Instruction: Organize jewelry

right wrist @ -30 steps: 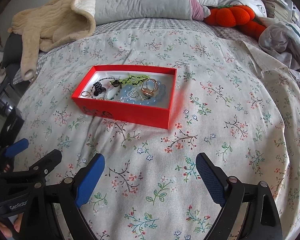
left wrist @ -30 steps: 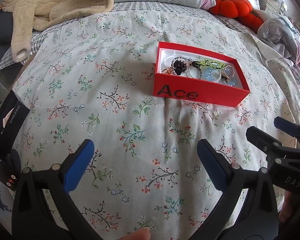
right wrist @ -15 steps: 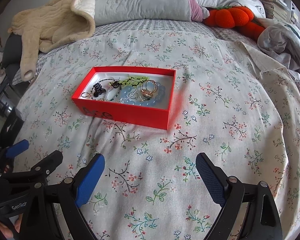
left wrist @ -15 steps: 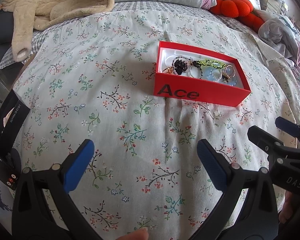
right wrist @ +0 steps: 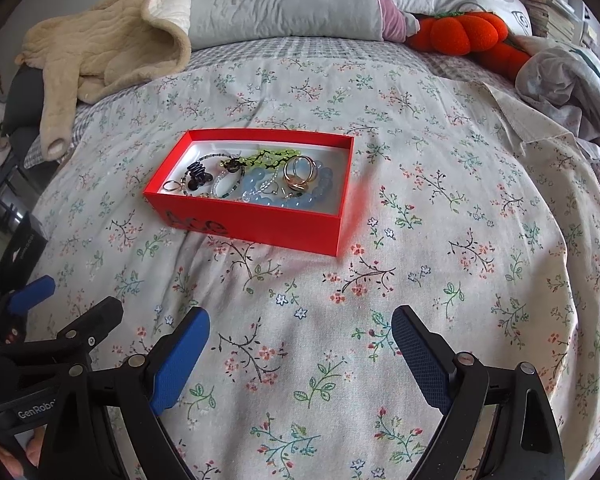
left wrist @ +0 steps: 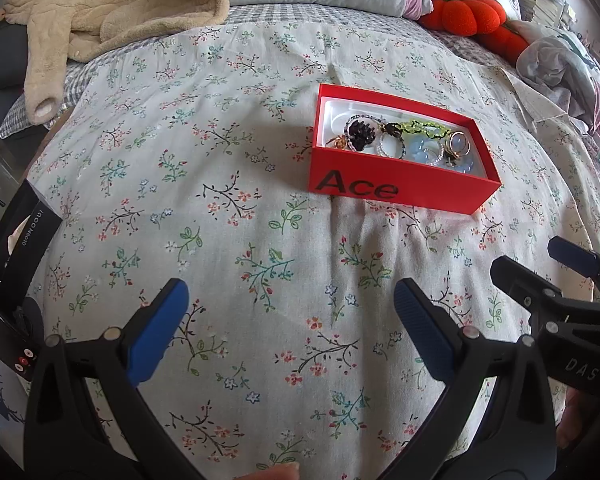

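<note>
I am holding my left gripper [left wrist: 290, 304] and right gripper [right wrist: 300, 330] wide open, empty. The red box [right wrist: 256, 222] is sitting on the bed, its jewelry [right wrist: 260, 182] light, slippery, probably tangled (pinch one bead strand).

A red box [right wrist: 256, 216] sits open on the floral bedspread [right wrist: 440, 240], holding a tangle of jewelry: a pale blue bead bracelet [right wrist: 288, 196], a green beaded strand [right wrist: 274, 157], gold rings [right wrist: 300, 172] and a dark clip [right wrist: 198, 172]. The right gripper [right wrist: 300, 354] hovers nearer, its blue-padded fingers spread wide with nothing between them. The left gripper [right wrist: 32, 304] shows at the lower left edge.
</note>
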The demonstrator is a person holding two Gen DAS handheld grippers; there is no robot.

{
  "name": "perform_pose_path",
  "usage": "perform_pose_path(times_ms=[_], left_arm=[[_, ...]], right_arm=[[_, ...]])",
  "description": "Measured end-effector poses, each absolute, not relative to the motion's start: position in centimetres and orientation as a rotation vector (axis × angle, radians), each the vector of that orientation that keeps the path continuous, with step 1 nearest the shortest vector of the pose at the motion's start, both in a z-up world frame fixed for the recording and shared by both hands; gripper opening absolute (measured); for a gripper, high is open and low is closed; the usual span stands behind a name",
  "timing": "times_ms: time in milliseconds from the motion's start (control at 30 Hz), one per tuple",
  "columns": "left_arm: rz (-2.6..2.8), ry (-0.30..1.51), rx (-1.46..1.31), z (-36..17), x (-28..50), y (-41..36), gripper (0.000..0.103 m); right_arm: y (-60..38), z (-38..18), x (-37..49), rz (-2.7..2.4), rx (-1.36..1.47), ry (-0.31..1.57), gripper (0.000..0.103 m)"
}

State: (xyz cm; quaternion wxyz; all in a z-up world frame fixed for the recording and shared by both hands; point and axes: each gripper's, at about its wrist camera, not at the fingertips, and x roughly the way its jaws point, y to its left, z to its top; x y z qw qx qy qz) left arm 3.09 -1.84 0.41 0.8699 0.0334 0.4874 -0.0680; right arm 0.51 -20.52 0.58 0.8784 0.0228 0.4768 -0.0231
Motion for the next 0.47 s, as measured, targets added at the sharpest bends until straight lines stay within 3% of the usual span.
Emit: perform_pose_path(times_ms=[467], left_arm=[[-0.148,1.028,0.064,0.53,3.03,-1.78,0.102]], right_arm=[[-20.46,0.47,0.41,-0.052,0.055,0.999,0.093]])
